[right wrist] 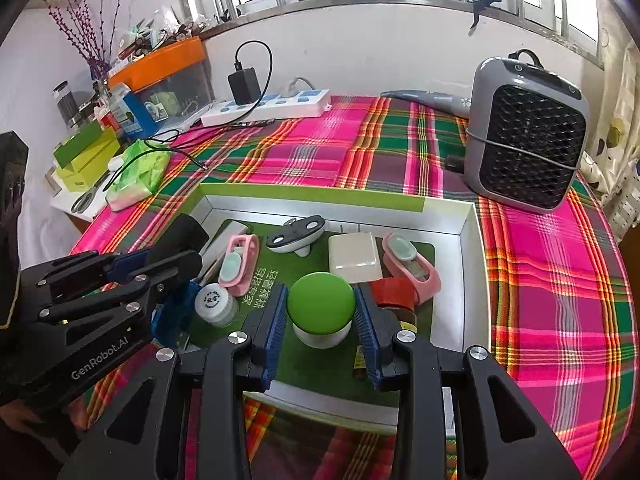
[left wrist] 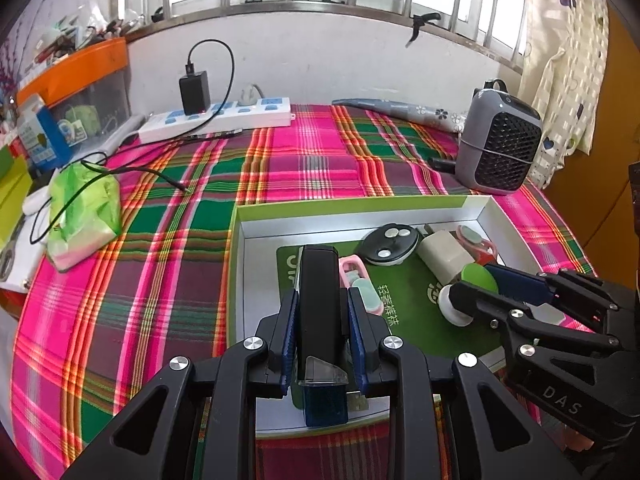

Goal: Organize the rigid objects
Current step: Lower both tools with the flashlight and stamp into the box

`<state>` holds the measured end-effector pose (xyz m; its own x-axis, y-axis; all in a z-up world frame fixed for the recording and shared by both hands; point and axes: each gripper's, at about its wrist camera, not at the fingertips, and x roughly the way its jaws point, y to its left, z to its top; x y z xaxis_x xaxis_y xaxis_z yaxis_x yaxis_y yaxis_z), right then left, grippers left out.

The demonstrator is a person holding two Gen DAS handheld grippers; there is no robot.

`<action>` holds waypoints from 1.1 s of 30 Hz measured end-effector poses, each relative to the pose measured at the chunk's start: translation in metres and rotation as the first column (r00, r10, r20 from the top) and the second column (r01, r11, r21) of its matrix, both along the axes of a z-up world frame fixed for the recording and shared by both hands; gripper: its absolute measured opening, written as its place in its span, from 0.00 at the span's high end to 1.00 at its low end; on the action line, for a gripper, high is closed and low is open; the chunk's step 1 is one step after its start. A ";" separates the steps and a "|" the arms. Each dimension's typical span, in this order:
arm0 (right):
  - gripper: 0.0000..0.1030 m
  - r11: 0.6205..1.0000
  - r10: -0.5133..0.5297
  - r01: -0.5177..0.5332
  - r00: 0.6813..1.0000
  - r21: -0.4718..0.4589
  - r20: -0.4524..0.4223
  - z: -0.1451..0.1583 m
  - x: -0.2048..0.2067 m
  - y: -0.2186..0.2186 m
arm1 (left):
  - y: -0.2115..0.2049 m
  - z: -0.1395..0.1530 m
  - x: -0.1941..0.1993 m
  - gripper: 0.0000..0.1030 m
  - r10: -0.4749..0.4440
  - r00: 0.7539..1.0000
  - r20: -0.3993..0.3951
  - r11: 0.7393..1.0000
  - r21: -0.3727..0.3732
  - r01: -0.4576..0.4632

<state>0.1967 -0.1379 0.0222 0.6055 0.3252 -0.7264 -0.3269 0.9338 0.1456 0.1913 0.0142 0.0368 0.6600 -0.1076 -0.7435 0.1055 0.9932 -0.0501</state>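
The left gripper [left wrist: 320, 312] is clamped on a black device [left wrist: 318, 304] above the box [left wrist: 360, 204]; its blue lower end is partly hidden. The right gripper [right wrist: 322, 320] is clamped on a green-capped jar [right wrist: 321, 308]. A dark object behind its right finger is mostly covered.

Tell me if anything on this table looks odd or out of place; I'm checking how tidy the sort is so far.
The box is a loose jumble: the round black remote rests tilted, and a pink clip lies partly over the red tape roll. Outside it, a loose black cable trails across the cloth. Nothing looks spilled or broken.
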 end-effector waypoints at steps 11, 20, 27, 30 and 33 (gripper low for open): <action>0.66 1.000 0.006 -0.006 1.000 -0.003 -0.005 -0.004 0.001 0.002 | -0.011 0.006 -0.007 0.78 -0.038 0.999 0.024 0.999 0.004 0.038; 0.66 1.000 0.007 -0.007 1.000 -0.007 -0.006 -0.005 0.000 0.002 | -0.012 -0.002 -0.005 0.78 -0.036 0.999 0.006 0.999 -0.001 0.036; 0.66 1.000 0.007 -0.007 1.000 -0.007 -0.003 -0.007 0.002 0.003 | -0.011 -0.003 -0.004 0.78 -0.037 0.999 -0.003 0.999 -0.005 0.037; 0.66 1.000 0.007 -0.007 1.000 -0.005 -0.002 -0.007 0.002 0.003 | -0.011 -0.003 -0.003 0.78 -0.035 0.999 -0.003 0.999 0.001 0.035; 0.66 1.000 0.007 -0.007 1.000 -0.006 -0.002 -0.007 0.003 0.003 | -0.011 -0.004 -0.003 0.78 -0.034 0.999 -0.001 0.999 0.003 0.034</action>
<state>0.1995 -0.1350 0.0153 0.6018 0.3250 -0.7295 -0.3335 0.9323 0.1402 0.1879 0.0030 0.0331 0.6549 -0.1281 -0.7448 0.1392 0.9891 -0.0477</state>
